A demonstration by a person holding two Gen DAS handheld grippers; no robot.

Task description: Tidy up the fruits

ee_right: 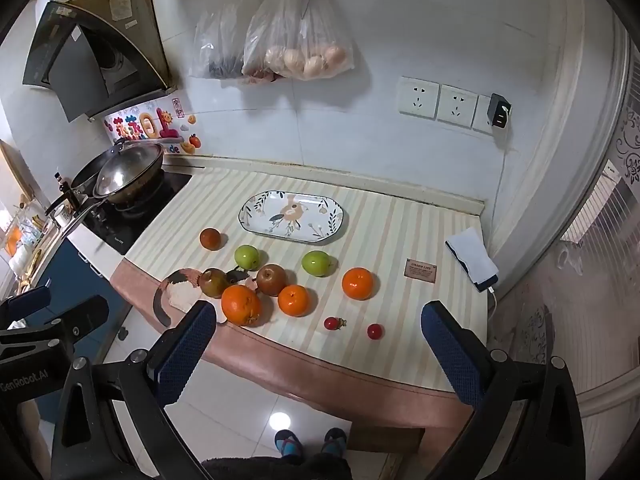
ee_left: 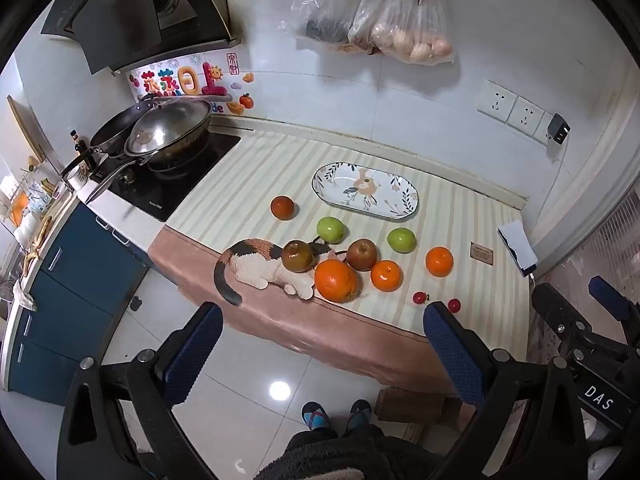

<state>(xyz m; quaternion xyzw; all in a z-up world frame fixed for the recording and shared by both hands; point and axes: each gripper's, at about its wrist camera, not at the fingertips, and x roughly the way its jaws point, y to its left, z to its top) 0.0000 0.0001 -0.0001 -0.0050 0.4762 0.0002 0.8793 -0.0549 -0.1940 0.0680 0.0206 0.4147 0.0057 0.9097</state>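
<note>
Fingers [ee_left: 452,356] of left gripper [ee_left: 324,344] spread wide, grasping nothing; same for right gripper [ee_right: 316,344]. Both poised off the bench [ee_right: 400,216] edge, above floor tiles. Beyond, loose on striped cloth: oranges [ee_right: 241,305], brownish apples [ee_right: 271,279], green apples [ee_right: 316,263], two small red fruits [ee_right: 331,323]. Farther back, empty oval plate [ee_right: 256,216].

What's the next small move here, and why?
Probably lower the right gripper onto the rightmost orange. Both grippers are open and hold nothing, the plate holds no fruit, and that orange sits apart from the cluster, so it looks easiest to grasp.
</note>
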